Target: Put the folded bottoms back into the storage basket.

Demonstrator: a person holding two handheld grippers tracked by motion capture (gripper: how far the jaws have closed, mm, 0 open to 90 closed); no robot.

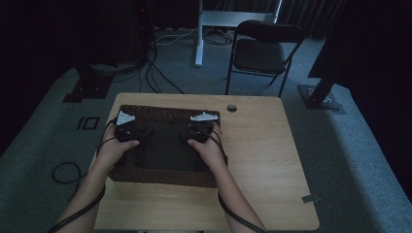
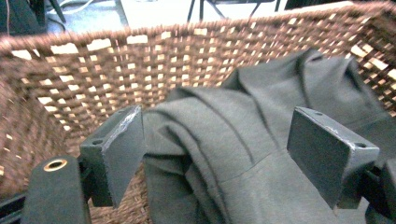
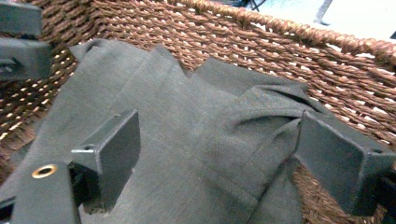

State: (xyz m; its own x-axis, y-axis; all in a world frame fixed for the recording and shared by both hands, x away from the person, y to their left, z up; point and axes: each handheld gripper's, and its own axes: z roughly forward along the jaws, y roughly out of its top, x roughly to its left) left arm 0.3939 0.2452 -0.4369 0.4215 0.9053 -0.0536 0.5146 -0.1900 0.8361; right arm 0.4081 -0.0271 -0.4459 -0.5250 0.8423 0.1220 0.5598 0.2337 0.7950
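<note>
Judging by the dark garment [image 2: 243, 154] lying folded inside the wicker basket [image 1: 165, 112], you have placed it; your left gripper [image 2: 217, 154] and right gripper [image 3: 219, 154] gape apart over it, leaving only withdrawal.

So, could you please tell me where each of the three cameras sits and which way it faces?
High view: above the person's side, looking forward and down at the table; forearms, hands, left gripper, right gripper show.
Left gripper view: on that gripper, facing the basket wall over the dark cloth; its fingers stand open.
Right gripper view: likewise, fingers open.
All share basket and cloth.
</note>
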